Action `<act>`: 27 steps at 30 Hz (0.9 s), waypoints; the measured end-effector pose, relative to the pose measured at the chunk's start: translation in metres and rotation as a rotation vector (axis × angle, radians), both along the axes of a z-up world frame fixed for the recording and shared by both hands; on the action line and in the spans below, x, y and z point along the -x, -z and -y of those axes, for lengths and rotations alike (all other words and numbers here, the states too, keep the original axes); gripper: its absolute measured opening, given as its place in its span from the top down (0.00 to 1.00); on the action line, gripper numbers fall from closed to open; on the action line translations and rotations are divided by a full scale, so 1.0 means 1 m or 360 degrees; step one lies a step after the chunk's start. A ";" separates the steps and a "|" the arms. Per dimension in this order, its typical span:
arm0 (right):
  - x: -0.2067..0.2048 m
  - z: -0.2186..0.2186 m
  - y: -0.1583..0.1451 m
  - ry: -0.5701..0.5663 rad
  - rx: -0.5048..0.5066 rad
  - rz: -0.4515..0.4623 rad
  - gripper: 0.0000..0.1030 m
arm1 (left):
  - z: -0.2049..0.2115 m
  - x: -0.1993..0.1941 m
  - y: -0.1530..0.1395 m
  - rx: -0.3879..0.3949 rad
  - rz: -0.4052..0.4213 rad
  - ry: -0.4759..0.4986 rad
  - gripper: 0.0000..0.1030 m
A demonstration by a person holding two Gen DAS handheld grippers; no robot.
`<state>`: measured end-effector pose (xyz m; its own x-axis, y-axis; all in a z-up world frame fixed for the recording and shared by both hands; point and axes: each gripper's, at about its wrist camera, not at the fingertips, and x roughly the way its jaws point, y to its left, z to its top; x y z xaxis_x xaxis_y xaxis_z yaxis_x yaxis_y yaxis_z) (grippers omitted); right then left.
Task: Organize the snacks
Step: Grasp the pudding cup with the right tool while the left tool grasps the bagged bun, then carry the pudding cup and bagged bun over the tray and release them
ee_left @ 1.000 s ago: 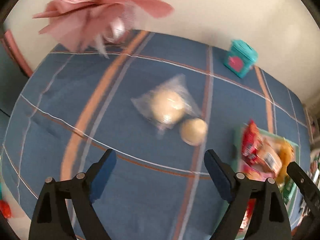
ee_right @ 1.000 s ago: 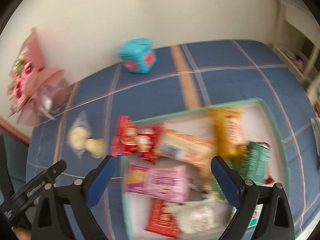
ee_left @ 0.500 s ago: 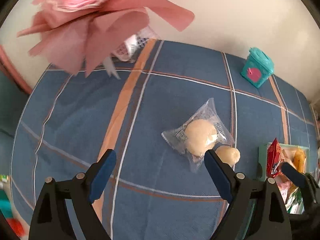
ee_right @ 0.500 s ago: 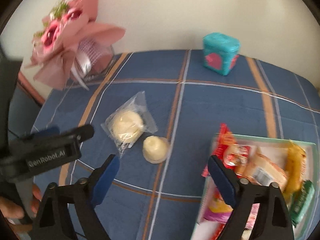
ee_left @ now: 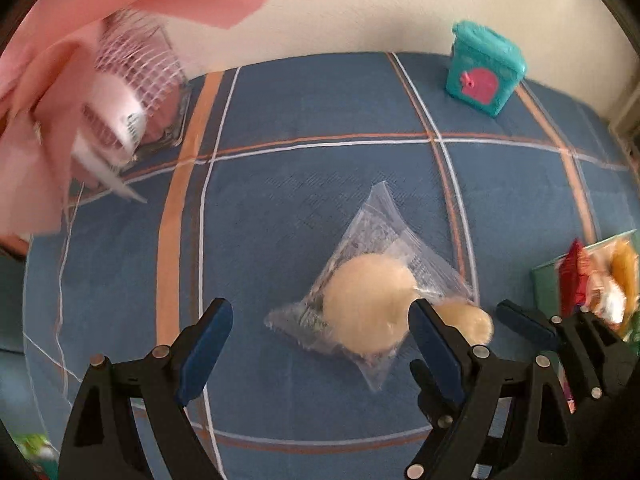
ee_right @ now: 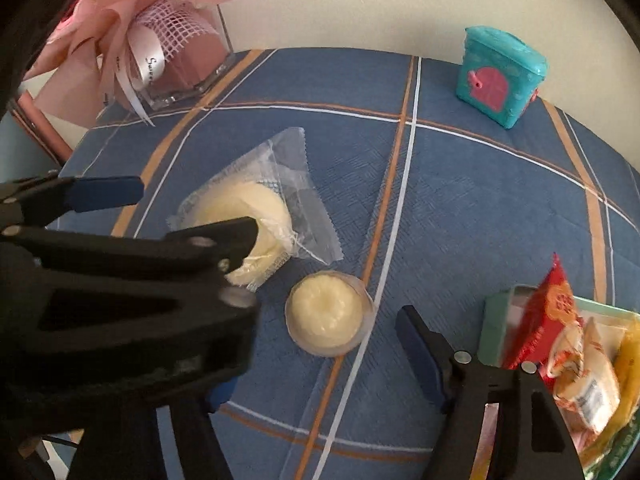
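Blue checked cloth (ee_right: 472, 208) covers the table against a pale wall, with a pink bouquet in a glass vase (ee_right: 168, 52) at the far left corner and a teal box (ee_right: 500, 76) at the far right. I judge I am at the pick-up step for two loose snacks that lie outside the tray (ee_right: 494, 328): a bagged bun (ee_left: 368, 308) and, just beside it, a small cup cake (ee_right: 328, 318). My left claw (ee_left: 316, 340) is spread wide with nothing in it, and the bagged bun sits between its fingers, close to the right one. My right claw (ee_right: 316, 364) is also released and empty, with the small cup cake between its fingers. Next, I think, each claw must come down square over its snack and close gently, since the clear wrapper looks slippery and the bun soft, then carry it right to the tray. My left claw blocks most of the left half of the right wrist view, hiding my right claw's left finger and part of the bun. Only a corner of the tray shows, so I cannot tell how much room is left among the packets (ee_right: 556, 312).
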<state>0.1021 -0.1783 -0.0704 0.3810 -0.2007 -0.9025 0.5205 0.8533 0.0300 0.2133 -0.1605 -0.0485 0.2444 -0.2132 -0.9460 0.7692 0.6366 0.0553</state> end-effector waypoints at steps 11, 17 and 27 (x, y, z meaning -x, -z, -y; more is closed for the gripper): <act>-0.004 -0.001 0.010 0.0016 0.0129 -0.0069 0.49 | 0.008 -0.007 0.023 0.0028 -0.0110 -0.0012 0.39; 0.005 0.001 0.004 0.0005 0.0111 -0.0037 0.53 | -0.005 -0.008 0.022 0.0032 -0.0114 -0.0104 0.49; 0.035 -0.008 -0.012 0.0055 -0.0084 0.0006 0.56 | -0.053 0.016 0.006 0.0055 -0.0114 -0.0424 0.49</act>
<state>0.0670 -0.1705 -0.0586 0.3781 -0.1658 -0.9108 0.5496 0.8319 0.0767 0.1970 -0.1071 -0.0540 0.2289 -0.1830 -0.9561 0.5754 0.8177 -0.0188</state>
